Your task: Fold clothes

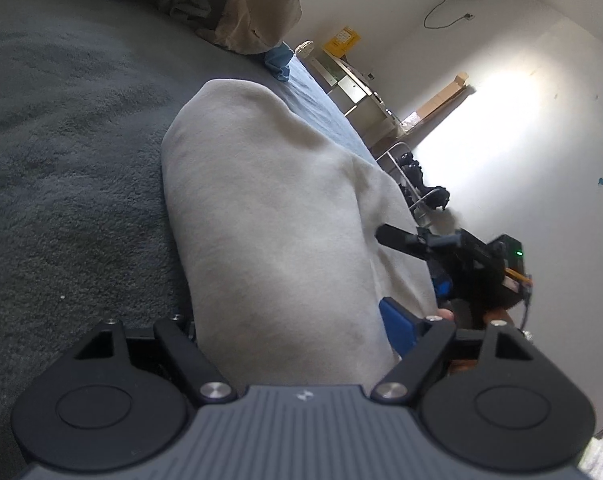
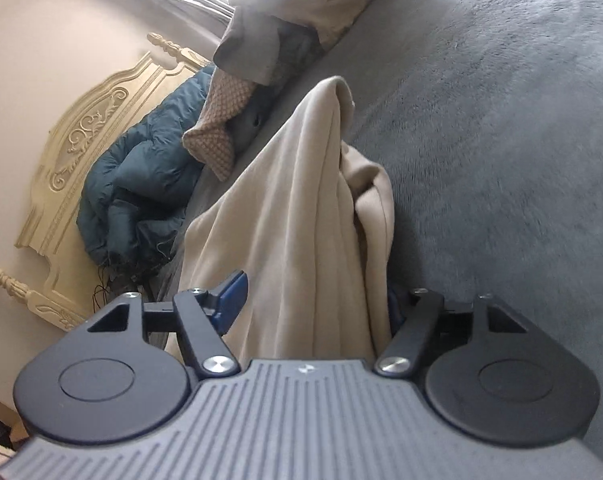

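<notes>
A: Where's the beige garment (image 1: 269, 216)?
B: On the grey bed (image 1: 69, 152), bunched between both claws.
A: Claws?
B: Left claw (image 1: 293, 332) spread wide; right claw (image 2: 313, 300) wide too, cloth draped between, grip unclear. Pillows (image 2: 221, 136) at eleven o'clock.

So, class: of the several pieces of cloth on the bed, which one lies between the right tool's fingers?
The plain beige garment; the checked cloth and teal quilt lie farther off by the headboard.

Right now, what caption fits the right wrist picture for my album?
A beige cloth drapes between the fingers of the right gripper over a grey bed cover.
</notes>
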A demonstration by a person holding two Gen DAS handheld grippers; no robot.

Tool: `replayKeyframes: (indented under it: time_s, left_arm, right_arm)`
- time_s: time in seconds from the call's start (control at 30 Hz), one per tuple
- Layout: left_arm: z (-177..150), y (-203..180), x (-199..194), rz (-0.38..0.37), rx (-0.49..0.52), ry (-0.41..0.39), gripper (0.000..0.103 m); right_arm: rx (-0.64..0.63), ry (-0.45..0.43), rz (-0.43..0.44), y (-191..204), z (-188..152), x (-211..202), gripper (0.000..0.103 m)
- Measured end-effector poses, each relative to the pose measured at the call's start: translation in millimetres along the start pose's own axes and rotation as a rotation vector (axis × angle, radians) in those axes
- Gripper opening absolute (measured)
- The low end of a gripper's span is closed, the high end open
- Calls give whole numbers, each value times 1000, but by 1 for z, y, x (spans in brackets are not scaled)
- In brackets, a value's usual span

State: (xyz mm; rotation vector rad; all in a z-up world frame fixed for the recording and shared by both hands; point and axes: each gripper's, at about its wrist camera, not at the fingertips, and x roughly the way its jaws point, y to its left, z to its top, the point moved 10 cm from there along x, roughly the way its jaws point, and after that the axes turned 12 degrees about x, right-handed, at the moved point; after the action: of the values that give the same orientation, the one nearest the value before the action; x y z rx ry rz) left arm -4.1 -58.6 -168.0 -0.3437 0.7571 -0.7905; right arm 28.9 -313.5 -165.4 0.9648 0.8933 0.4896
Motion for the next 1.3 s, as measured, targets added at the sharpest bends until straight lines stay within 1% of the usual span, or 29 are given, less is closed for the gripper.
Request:
replayKeyframes:
  time_s: [0.17,0.27,0.33,0.4,0.47,0.5,0.53,0.6,0.7,0.73,0.8,0.87,0.9,0.97,1.0,1.03,1.1,1.17,1.2,1.23,1.3]
  left_arm:
    - [-10,-7,-12,13,18,0,82]
    - [-17,-14,-18,17,14,-1,81]
    - [-22,-17,-20,27,35,-2,82]
    - [-27,-20,-23,38,58,-6,82]
    - [-31,-23,-24,49,81,-16,82]
    - [-33,-24,-25,51,88,-22,83]
    - [-34,-25,-26,51,92,-29,83]
    - [-36,-26,-28,50,100,-43,83]
    - [-40,-27,-30,46,114,-67,83]
    - [-41,-27,-32,40,120,-81,83]
    - [-45,-28,-34,29,136,-110,83]
    - [-49,-29,-37,23,159,-135,83]
    - [-50,-29,-38,17,168,-143,83]
    - [-52,-29,-40,0,180,-156,83]
    - [-53,-29,-40,-10,182,-160,83]
    - [-54,-28,-41,-21,184,-164,83]
    - [-55,-27,-42,-40,187,-173,83]
    - [-57,-27,-43,-54,193,-184,84]
    - [-58,-27,-44,-57,199,-188,84]
    - [-59,-28,-45,-60,205,-192,84]
    - [-59,-26,-47,-66,213,-199,84]
  right_arm:
    - [0,-34,-34,-3,-15,-18,67]
    - [25,-47,-30,-7,-25,-29,67]
    - [16,-76,-54,-7,-32,-39,67]
    - [-38,-144,-117,0,-35,-54,67]
    - [-88,-245,-147,17,-33,-70,69]
    - [-100,-272,-134,28,-32,-74,69]
    - [-113,-291,-117,41,-31,-76,69]
    - [-183,-302,-109,75,-32,-66,68]
    - [-381,-321,-211,120,-36,-31,68]
    - [-450,-324,-247,133,-37,-15,67]
    - [-562,-272,-265,154,-42,19,64]
    - [-650,-216,-281,170,-45,55,58]
    - [-696,-185,-302,175,-46,72,53]
    - [-752,-149,-333,179,-45,99,49]
    - [-767,-126,-345,175,-46,109,45]
    - [-784,-105,-377,169,-48,117,40]
    - [-770,-53,-486,136,-46,128,38]
    - [-666,-49,-457,113,-40,127,37]
    - [-630,-52,-439,112,-37,125,37]
    - [-625,-53,-450,113,-36,122,37]
    - [-694,-59,-503,129,-40,120,37]
